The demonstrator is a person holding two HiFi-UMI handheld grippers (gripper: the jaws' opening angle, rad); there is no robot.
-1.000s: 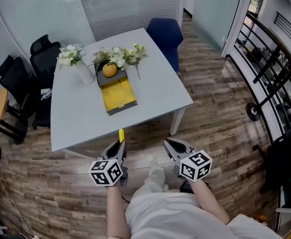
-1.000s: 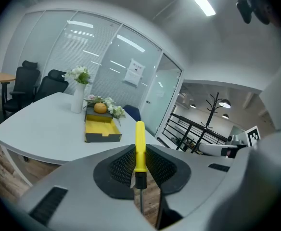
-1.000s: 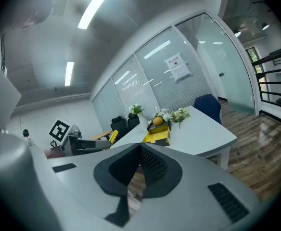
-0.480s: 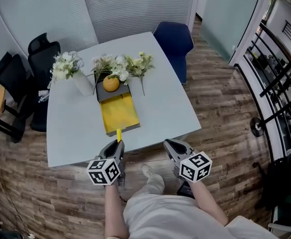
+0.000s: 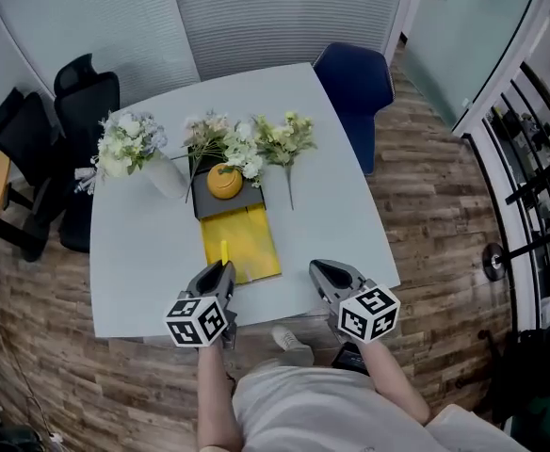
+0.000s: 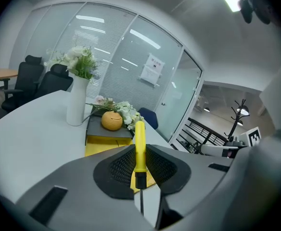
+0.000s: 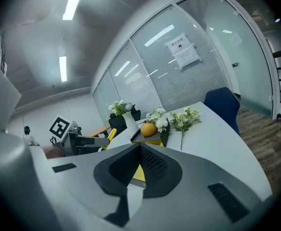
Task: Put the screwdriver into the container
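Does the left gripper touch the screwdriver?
Touching. The left gripper has its jaws closed on the screwdriver handle, as the left gripper view plainly shows.

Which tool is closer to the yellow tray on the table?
Left. The left tool, gripping the screwdriver, sits at the yellow tray's near edge; the right tool hangs off to the tray's right, over bare table.

Both of my handheld units, the left gripper (image 5: pixel 224 267) and the right gripper (image 5: pixel 321 269), have smooth grey shells that narrow toward the jaws. The inner faces of the jaws are lined with black mesh-textured pads (image 6: pixel 116 170). Behind the jaws each unit carries a white cube (image 5: pixel 200 320) printed with black square markers, and further back I see a pale top (image 5: pixel 322 408) and a light shoe (image 5: pixel 295 345).
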